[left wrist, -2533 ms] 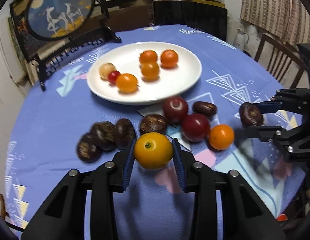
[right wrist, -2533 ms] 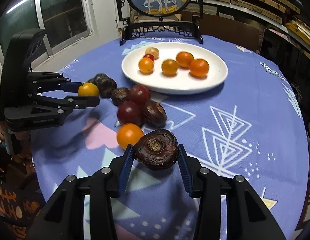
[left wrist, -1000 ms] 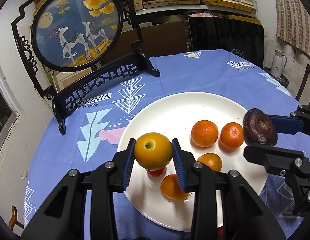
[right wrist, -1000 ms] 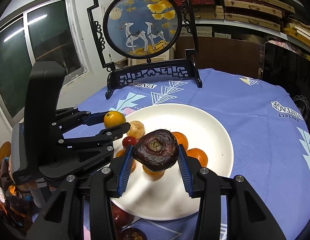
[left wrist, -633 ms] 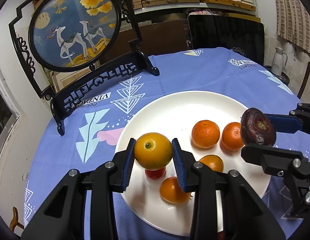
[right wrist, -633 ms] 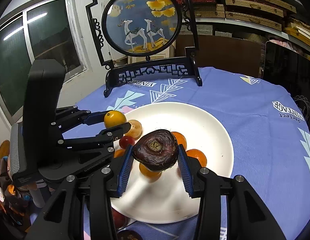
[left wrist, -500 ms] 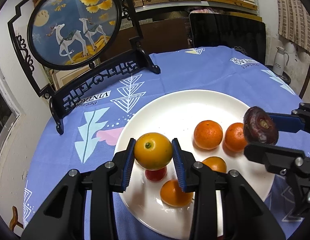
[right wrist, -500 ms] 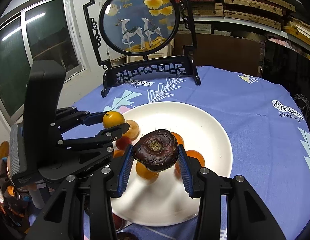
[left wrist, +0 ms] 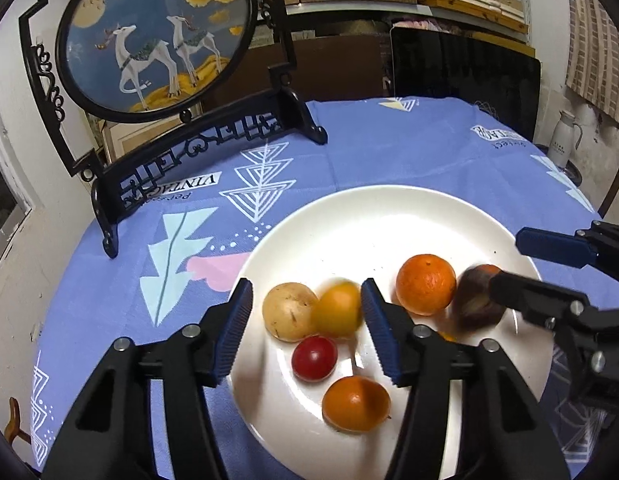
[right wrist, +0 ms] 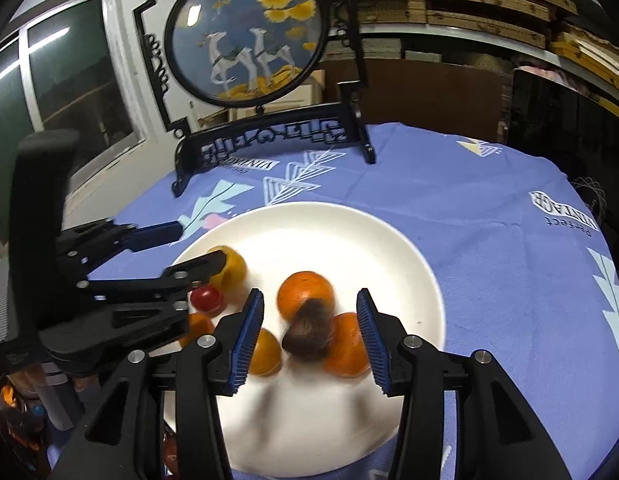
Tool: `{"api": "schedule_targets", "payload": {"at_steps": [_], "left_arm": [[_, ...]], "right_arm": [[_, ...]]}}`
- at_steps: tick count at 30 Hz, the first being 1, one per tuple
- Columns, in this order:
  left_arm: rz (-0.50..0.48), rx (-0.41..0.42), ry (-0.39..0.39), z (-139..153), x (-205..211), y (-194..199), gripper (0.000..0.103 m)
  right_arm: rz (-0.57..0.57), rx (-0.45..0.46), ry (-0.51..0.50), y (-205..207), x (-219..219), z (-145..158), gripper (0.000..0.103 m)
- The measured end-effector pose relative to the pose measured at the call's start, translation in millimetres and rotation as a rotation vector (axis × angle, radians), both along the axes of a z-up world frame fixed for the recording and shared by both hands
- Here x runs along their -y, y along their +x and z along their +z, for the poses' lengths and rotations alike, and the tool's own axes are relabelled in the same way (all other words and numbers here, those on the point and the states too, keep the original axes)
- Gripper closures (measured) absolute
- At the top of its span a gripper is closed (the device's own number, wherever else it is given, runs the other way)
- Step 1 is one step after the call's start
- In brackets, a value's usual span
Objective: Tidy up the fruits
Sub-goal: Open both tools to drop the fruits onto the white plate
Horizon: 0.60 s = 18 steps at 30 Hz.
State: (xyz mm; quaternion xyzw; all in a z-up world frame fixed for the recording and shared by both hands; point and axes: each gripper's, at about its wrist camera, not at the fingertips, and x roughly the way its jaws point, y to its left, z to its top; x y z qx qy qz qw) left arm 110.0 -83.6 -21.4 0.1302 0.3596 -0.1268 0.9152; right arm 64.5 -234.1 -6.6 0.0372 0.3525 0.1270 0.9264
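Left-wrist view: I release two fruits at once onto the white plate [left wrist: 409, 216], which sits on the blue-clothed tabletop [left wrist: 389, 152]. Doing this step well means, in my judgement, opening low over the plate so each fruit settles among its neighbours instead of rolling to the rim, then lifting straight up and back before swinging away.

My left gripper [left wrist: 307, 330] has its jaws well apart; they have just been opening. The yellow-orange fruit [left wrist: 337, 310], blurred, lies between them, nearer the right pad, and I cannot tell whether it grazes that pad; nothing clamps it. A pale tan fruit [left wrist: 287, 312] sits against it, also inside the gap, nearer the left pad. A small red fruit [left wrist: 313, 358] rests just below both, and an orange fruit [left wrist: 355, 404] lies lower, towards the base of the right jaw. A larger orange fruit [left wrist: 425, 284] is outside the right jaw.

Right-wrist view: my right gripper [right wrist: 309, 338] is parted too, and its jaws have just been opening. The dark brown wrinkled fruit [right wrist: 309, 330], blurred, is midway between the pads with clear space on either side, against two oranges on the plate. Dark fruit shows dimly at the lower left edge, off the plate, so sorting appears unfinished.
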Motion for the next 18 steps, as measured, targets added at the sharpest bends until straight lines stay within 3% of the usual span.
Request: {"api": "schedule_targets", "payload": {"at_steps": [11,18], "left_arm": [[0.030,-0.011,-0.067,12,-29,-27,0.041],[0.019,0.015,-0.071,19,-51,-69,0.029]], "right_arm": [[0.004,0.014,-0.002,-42,1,12,0.048],[0.096,-0.048,-0.009,-106,-15,4,0.037]]}}
